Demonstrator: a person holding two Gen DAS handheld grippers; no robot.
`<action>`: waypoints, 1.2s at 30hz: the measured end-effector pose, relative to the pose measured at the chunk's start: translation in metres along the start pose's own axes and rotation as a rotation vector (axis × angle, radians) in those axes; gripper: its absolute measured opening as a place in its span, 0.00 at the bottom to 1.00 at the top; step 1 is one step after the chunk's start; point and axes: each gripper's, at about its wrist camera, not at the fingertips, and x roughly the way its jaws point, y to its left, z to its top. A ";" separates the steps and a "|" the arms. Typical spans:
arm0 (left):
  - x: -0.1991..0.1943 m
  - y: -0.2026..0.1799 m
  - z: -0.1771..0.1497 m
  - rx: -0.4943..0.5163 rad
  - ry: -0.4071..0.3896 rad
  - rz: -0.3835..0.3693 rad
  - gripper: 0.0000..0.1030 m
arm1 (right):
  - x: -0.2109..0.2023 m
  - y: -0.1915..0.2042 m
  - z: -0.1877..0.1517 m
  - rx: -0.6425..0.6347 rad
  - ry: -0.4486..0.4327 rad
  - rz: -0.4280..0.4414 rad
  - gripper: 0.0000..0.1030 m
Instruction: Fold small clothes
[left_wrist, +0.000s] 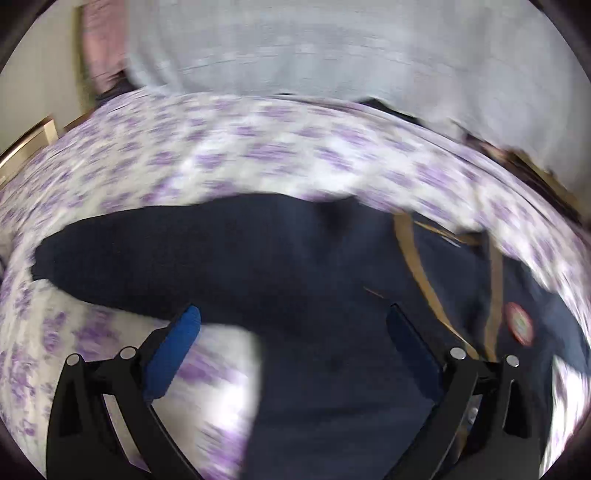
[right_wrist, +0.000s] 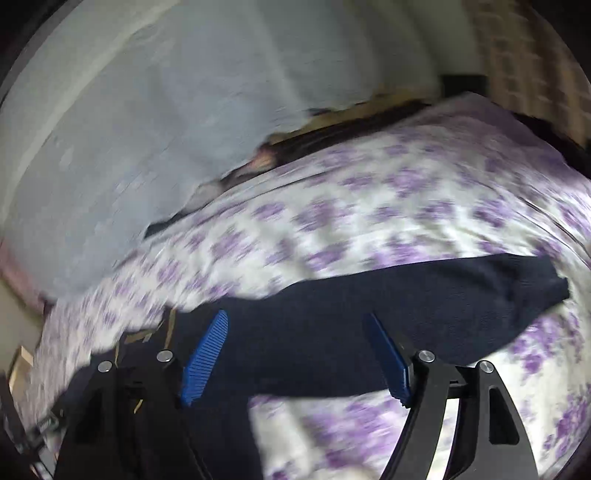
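A small dark navy garment with tan trim and a round red-rimmed badge lies spread on a white sheet with purple flowers. One sleeve runs out to the left in the left wrist view. My left gripper hovers over the garment's body, jaws wide apart, nothing between the blue pads. In the right wrist view the other sleeve stretches to the right. My right gripper stands open above that sleeve, its blue pads clear of the cloth. Both views are motion-blurred.
A person in a pale grey top stands at the far edge of the bed. A wooden frame shows at the left. The flowered sheet spreads wide on all sides of the garment.
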 end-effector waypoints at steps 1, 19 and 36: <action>0.001 -0.019 -0.008 0.064 0.017 -0.020 0.96 | 0.005 0.027 -0.013 -0.096 0.035 0.026 0.76; -0.057 -0.024 -0.143 0.335 0.122 -0.049 0.96 | -0.076 0.052 -0.150 -0.495 0.285 -0.062 0.85; -0.080 -0.028 -0.160 0.319 0.086 0.021 0.96 | -0.100 0.102 -0.184 -0.607 0.341 0.168 0.88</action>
